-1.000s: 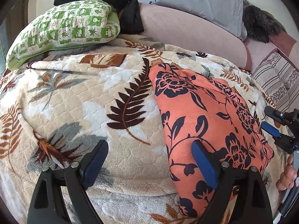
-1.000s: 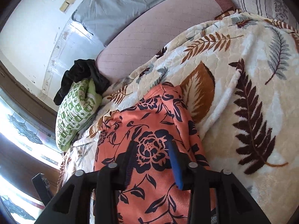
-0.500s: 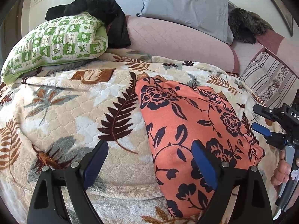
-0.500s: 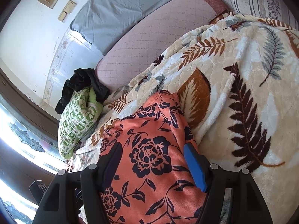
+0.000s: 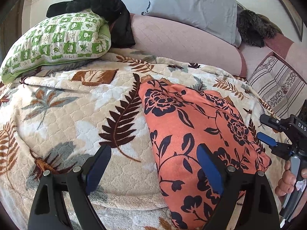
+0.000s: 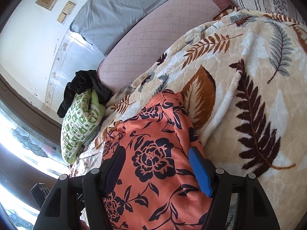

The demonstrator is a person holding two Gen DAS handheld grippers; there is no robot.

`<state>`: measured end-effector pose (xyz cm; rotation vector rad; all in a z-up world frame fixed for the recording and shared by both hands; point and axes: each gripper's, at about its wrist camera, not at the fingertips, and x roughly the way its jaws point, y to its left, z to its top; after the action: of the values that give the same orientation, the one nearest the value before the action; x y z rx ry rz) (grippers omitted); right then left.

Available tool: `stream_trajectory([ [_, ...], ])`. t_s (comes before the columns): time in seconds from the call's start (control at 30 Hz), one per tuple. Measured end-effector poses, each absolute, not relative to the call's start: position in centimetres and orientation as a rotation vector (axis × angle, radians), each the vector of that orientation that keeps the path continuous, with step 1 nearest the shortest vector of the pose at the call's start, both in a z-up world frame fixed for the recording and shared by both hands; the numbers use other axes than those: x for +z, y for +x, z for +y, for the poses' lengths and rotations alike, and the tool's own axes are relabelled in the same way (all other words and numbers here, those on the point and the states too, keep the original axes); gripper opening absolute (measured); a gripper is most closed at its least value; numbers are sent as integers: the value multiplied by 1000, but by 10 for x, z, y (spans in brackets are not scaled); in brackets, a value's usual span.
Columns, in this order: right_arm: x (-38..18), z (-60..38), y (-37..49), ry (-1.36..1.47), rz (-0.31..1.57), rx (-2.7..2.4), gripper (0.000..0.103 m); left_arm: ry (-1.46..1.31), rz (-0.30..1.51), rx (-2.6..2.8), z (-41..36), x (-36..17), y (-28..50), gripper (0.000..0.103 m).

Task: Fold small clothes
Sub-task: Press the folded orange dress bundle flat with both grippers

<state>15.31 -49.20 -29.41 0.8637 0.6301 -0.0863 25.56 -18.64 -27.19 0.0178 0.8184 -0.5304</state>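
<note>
A leaf-patterned fleece blanket (image 5: 63,115) covers the whole bed ahead of both tools and serves as the folding surface, soft and quilted, so cloth is likely to cling to it rather than slide. Beyond it, far ahead of the left gripper, a pink quilted bolster (image 5: 184,44) runs across, with a grey pillow (image 5: 193,5) leaning on it, a green checked pillow (image 5: 55,42) ahead and to the left, and a black garment (image 5: 109,13) thrown over that pillow's top; all look pushed back to keep the working area free. The orange floral garment (image 5: 191,126), the piece being folded, lies flat in a long narrow shape just ahead and to the right of the left gripper (image 5: 153,170), whose jaws stand wide apart with nothing between them, the right pad over the cloth's near part and the left pad over bare blanket. The right gripper (image 6: 157,170) hangs directly above the same garment, its jaws also spread and empty, straddling the cloth as if lining up for a pinch on an edge. Seen from the left wrist, the right tool's body carries white letters reading "DAS", cut off at the frame edge.
</note>
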Motion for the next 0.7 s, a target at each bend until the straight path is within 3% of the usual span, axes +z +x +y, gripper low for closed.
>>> stream_trajectory([
  [0.2,-296,-494,153,866,628,-94,71,27,826,-535,-191,-274,260,91],
  [0.33,-283,-480,153,776,587,-69,43,35,837,-532,-193,-277,260,91],
  [0.47,-281,-462,161,730,614,-15,43,47,848,-532,-195,-279,261,91],
  [0.6,-316,-459,181,768,787,-20,40,51,859,-536,-196,-281,261,91],
  [0.7,-313,-465,181,785,765,-22,40,46,862,-537,-196,-281,262,91],
])
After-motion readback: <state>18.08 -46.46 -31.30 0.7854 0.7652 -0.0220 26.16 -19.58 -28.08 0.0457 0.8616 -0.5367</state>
